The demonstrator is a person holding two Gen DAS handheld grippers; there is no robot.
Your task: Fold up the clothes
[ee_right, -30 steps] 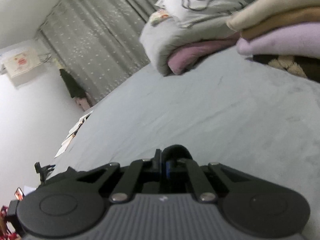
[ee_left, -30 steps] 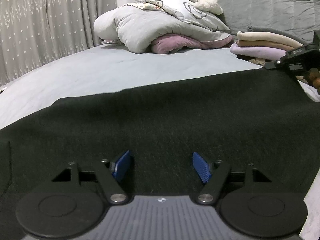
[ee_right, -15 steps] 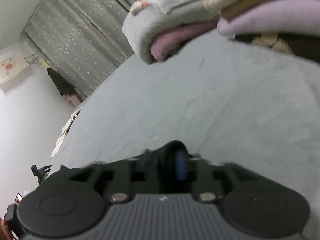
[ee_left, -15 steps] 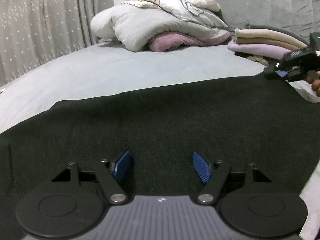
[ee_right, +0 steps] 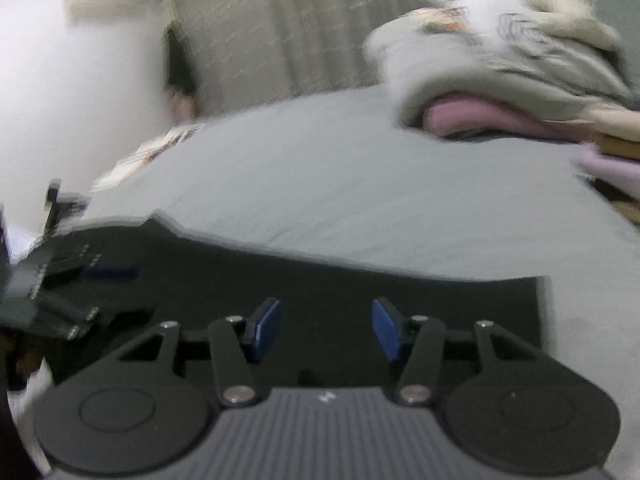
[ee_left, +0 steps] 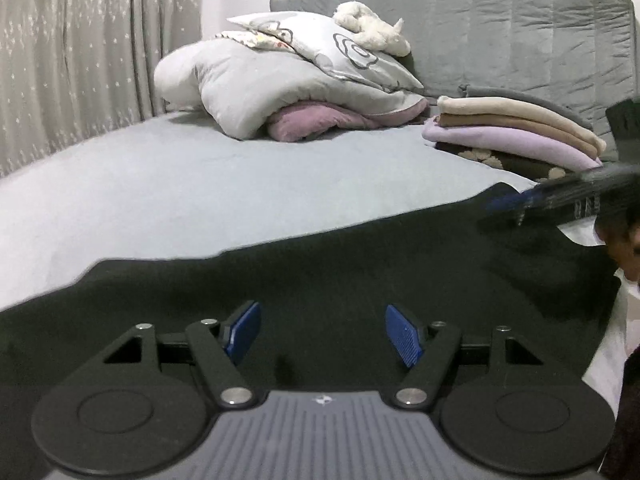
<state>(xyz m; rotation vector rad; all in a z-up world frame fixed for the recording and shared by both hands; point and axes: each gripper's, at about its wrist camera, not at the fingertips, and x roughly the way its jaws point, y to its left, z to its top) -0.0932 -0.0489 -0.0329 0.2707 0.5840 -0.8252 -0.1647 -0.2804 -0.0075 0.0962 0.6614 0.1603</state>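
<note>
A black garment [ee_left: 360, 264] lies spread flat over the grey bed sheet [ee_left: 200, 192]. My left gripper [ee_left: 320, 328] hovers low over its near part, blue pads wide apart with nothing between them. My right gripper [ee_right: 326, 328] stands open above the same black garment [ee_right: 320, 280] near its far right corner; its jaws are closing and no cloth is pinched between the pads. It shows blurred at the right edge of the left wrist view as the right gripper [ee_left: 520, 200]. At the left of the right wrist view sits the left gripper [ee_right: 112, 270].
A stack of folded clothes [ee_left: 512, 136], beige over lilac, rests at the far right by the grey headboard [ee_left: 500, 32]. A heap of duvet and pillows [ee_left: 288, 80] with a plush toy lies at the back. Curtains [ee_left: 80, 60] hang to the left.
My right gripper let go of the black cloth and opened, rolled level and swung back over the garment's right corner. The left gripper stayed put, still open.
</note>
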